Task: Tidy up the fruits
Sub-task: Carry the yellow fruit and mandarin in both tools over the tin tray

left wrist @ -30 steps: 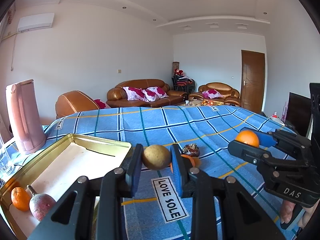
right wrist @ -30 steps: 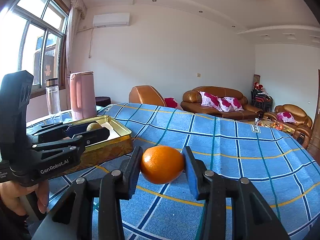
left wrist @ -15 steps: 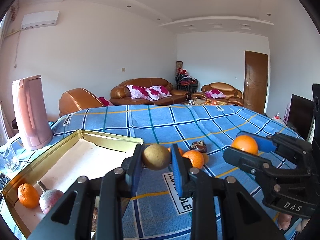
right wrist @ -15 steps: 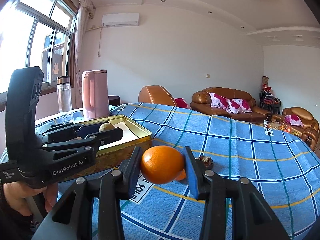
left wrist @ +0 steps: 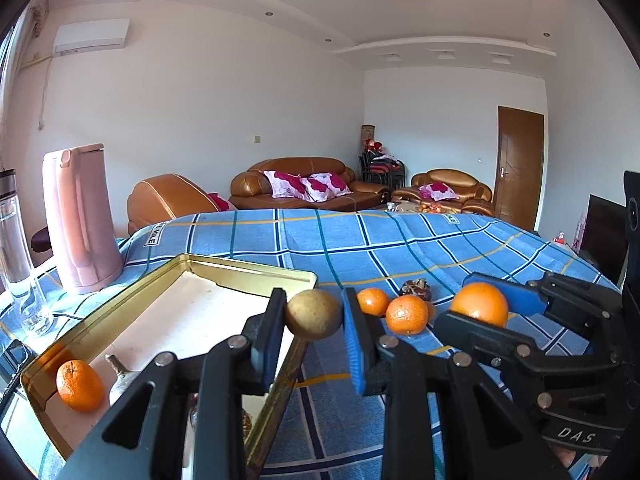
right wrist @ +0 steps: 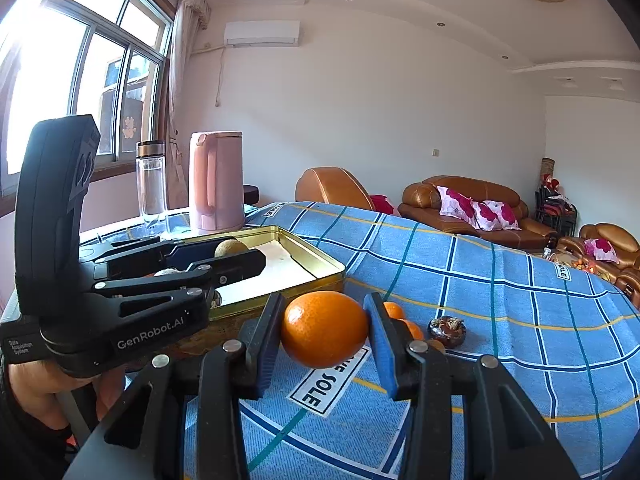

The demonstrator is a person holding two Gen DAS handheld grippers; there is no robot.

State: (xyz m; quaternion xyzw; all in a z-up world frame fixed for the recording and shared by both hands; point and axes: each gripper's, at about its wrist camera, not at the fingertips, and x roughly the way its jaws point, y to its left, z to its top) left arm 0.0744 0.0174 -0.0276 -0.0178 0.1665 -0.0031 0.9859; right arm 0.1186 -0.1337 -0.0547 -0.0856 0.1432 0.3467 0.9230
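My left tongs were clamped on a brownish round fruit, held above the near right rim of the gold tin. My right tongs gripped an orange between the blue pads, over the blue checked cloth just right of the tin.

By my reckoning the job was under way, not finished. One small orange and a pale, pointed fruit already lay in the tin's near left corner. Two loose oranges and a dark, shrivelled fruit remained on the cloth.

Beyond the tin's left side stood a pink jug and a clear bottle. Nothing blocked the tin's open middle, though my two tongs were close together.
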